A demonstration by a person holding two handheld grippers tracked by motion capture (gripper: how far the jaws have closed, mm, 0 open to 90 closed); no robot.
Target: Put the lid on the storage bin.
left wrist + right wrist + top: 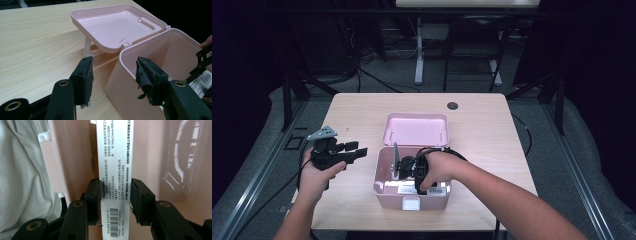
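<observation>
Wooden counter [482, 130] carrying an open pink box [383, 187], lid laid back

Right gripper [114, 201] reaches down inside the box, its pads clamped on a white printed carton [115, 157] standing there; left gripper [113, 75] hovers wide and empty beside the box wall

The right gripper [115, 200] clasps a white printed carton [115, 157] between its 2 black pads, inside the pink box [150, 150].
</observation>
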